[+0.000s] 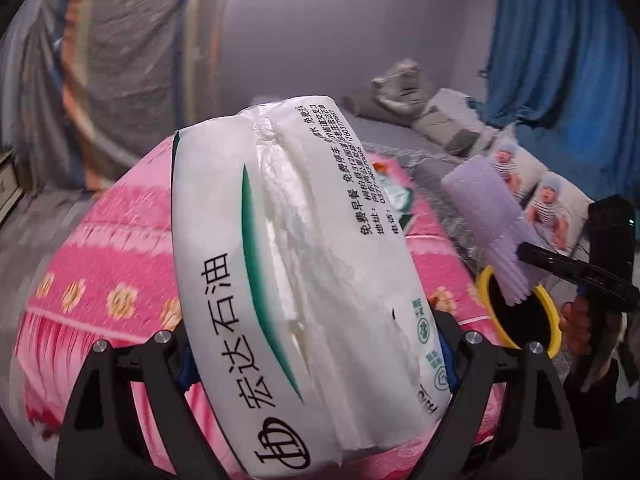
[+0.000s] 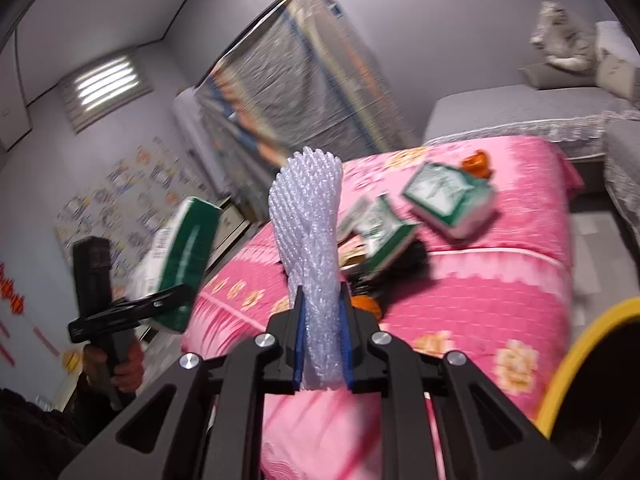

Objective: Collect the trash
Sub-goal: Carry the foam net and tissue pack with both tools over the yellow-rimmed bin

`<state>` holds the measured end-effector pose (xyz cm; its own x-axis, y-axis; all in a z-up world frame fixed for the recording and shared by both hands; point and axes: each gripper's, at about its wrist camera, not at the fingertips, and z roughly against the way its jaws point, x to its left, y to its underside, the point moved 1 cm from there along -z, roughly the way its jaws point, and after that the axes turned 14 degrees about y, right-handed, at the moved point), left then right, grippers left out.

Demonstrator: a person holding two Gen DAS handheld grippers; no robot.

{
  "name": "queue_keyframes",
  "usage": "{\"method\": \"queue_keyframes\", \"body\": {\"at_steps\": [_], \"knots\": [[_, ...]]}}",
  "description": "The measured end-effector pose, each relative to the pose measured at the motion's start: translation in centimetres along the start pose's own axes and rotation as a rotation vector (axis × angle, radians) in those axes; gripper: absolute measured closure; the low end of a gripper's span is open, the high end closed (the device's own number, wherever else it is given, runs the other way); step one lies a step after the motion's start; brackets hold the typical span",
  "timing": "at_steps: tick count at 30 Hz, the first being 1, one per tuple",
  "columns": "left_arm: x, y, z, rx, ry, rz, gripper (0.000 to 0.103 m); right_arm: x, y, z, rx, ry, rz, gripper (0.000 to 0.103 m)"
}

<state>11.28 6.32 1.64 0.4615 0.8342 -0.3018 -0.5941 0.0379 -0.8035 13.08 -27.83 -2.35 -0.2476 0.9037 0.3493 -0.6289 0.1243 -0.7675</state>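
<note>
Left tongs (image 1: 316, 344) clamp one tissue pack (image 1: 304, 272), right tongs (image 2: 323, 344) pinch one foam net (image 2: 312, 248); two packs (image 2: 448, 200) lie on the bed (image 2: 500, 280).

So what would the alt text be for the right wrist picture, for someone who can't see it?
The right gripper is shut on a strip of white foam netting above a pink flowered quilt strewn with green-and-white tissue packs. At left, the left gripper holds another pack; a yellow-rimmed bin edges in at right.
</note>
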Motion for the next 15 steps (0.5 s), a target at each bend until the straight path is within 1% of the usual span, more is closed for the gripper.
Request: {"method": "queue_keyframes", "body": {"at_steps": [3, 4, 6, 8, 9, 12, 15], "knots": [[-3.1, -1.0, -1.8, 0.01, 0.085, -0.057, 0.021, -2.8, 0.1, 2.4, -0.05, 0.081, -0.05, 0.09], [-4.6, -1.5, -2.9, 0.021, 0.128, -0.088, 0.021, -3.8, 0.2, 3.2, -0.066, 0.111, -0.068, 0.09], [-7.0, -1.8, -4.6, 0.035, 0.159, -0.142, 0.021, -5.7, 0.6, 4.9, -0.099, 0.173, -0.099, 0.09], [-10.0, -2.3, -6.9, 0.055, 0.209, -0.202, 0.021, -7.9, 1.2, 6.7, -0.13, 0.26, -0.136, 0.09], [-10.9, -2.3, -7.8, 0.068, 0.231, -0.219, 0.021, -9.1, 1.6, 7.6, -0.146, 0.32, -0.155, 0.09], [-15.0, -2.7, -11.5, 0.108, 0.328, -0.28, 0.021, -12.3, 3.0, 9.5, -0.156, 0.403, -0.226, 0.09], [-17.9, -2.3, -14.6, 0.147, 0.393, -0.321, 0.021, -15.0, 4.5, 10.6, -0.158, 0.481, -0.284, 0.09]]}}
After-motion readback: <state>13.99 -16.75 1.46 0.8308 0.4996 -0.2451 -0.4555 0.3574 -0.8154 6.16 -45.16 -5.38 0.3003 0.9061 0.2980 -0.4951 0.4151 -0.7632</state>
